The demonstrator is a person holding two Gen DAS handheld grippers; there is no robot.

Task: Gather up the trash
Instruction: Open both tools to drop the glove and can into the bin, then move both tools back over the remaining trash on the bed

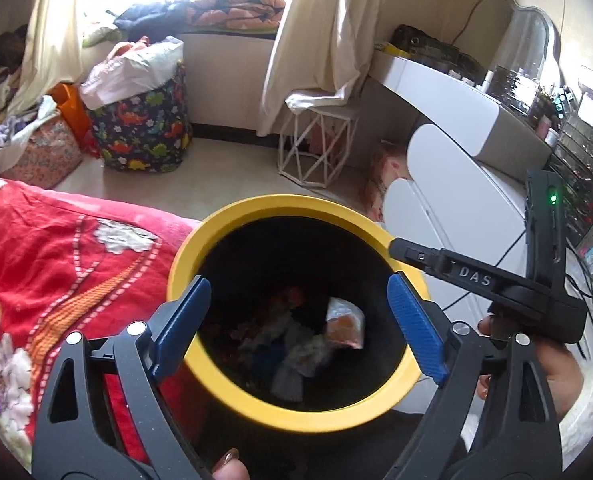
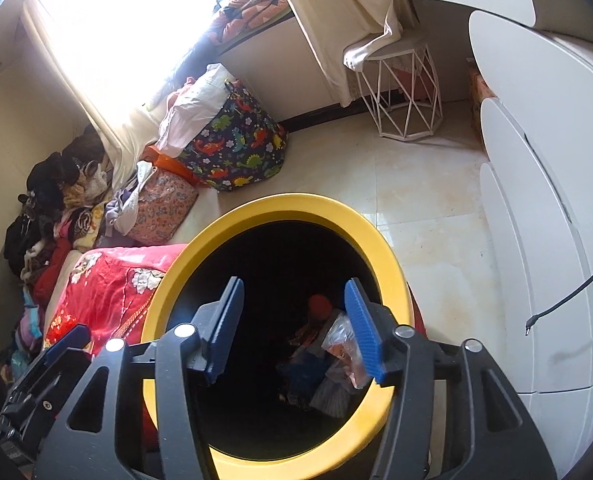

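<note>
A black trash bin with a yellow rim (image 1: 256, 210) stands on the floor beside a bed; it also shows in the right wrist view (image 2: 280, 206). Several crumpled wrappers (image 1: 344, 326) lie at its bottom, also seen in the right wrist view (image 2: 336, 356). My left gripper (image 1: 300, 320) is open and empty above the bin's mouth. My right gripper (image 2: 292, 328) is open and empty over the bin too; its body shows at the right in the left wrist view (image 1: 536, 292).
A red flowered quilt (image 1: 56, 264) covers the bed to the left of the bin. A dinosaur-print bag (image 1: 144, 128) and a white wire stool (image 1: 316, 148) stand by the far wall. White drawers (image 2: 544, 200) and a cluttered desk (image 1: 476, 92) are at the right.
</note>
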